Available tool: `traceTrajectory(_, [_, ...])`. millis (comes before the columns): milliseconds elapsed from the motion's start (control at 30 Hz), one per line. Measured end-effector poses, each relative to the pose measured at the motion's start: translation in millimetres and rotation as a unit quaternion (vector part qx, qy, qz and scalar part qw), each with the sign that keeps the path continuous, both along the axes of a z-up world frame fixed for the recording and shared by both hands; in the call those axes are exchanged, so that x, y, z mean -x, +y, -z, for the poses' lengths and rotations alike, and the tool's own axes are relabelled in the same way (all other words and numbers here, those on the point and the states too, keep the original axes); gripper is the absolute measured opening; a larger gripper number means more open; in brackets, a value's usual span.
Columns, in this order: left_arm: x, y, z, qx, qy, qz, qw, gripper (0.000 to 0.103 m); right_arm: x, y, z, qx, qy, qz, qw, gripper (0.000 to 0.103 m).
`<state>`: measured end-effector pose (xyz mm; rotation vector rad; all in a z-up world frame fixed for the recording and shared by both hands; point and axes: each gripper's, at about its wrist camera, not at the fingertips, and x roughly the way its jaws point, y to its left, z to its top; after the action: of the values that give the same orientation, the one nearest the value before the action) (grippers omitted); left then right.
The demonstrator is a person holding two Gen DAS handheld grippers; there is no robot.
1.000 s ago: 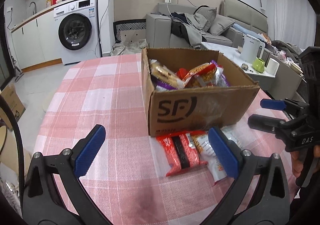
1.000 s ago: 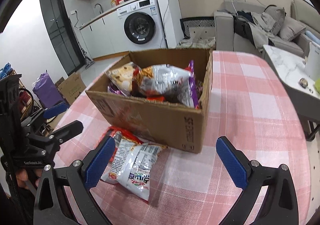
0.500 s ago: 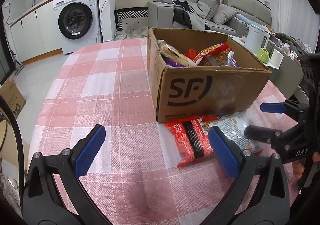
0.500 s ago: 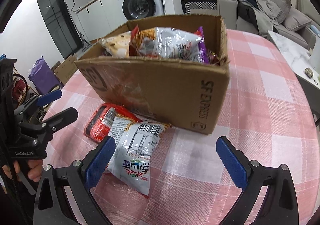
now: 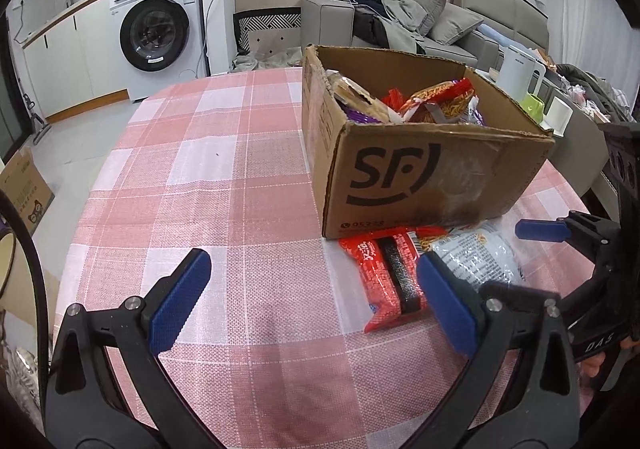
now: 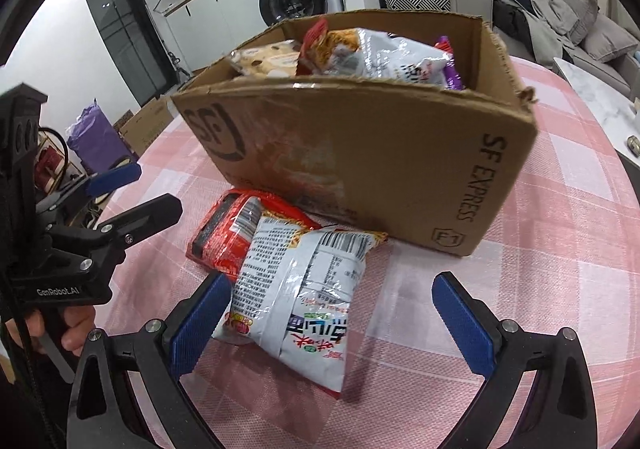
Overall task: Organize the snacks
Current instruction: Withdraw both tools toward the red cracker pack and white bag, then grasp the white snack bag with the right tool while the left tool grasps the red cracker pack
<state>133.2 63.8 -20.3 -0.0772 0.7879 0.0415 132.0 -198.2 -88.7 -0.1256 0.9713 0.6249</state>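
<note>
A brown SF cardboard box full of snack packets stands on the checked table. In front of it lie a red snack packet and a silver-white packet that partly overlaps it. My left gripper is open and empty, low over the cloth, its right finger beside the red packet. My right gripper is open and empty, its jaws on either side of the silver-white packet's near end, close above it. Each gripper shows in the other's view, the right and the left.
The pink checked tablecloth covers a round table whose edge curves close on the left. A washing machine, a sofa and a side table with a kettle and cups stand beyond it. Boxes sit on the floor.
Both grippers have dropped lower and moved in toward the two packets in front of the box. The right gripper now straddles the silver-white packet. Both stayed open.
</note>
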Motion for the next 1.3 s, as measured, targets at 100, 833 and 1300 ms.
traceTrajectory(100, [-0.1,-2.1,1.0,-0.002,0.001,0.001,1.0000,0.102,0.1,6.2,7.3,0.012,0.003,0.000,1.000,0.103])
traceTrajectory(833, [-5.6,-10.8,13.2,-0.008,0.014,0.013,0.9998,0.102,-1.6,2.0,14.3,0.033,0.028,-0.018,0.999,0.094])
traceTrajectory(1300, [-13.1,-18.1,25.7,0.010,0.025,0.022,0.9994,0.102,14.6,16.4,6.5,0.032,0.005,-0.063,0.997,0.052])
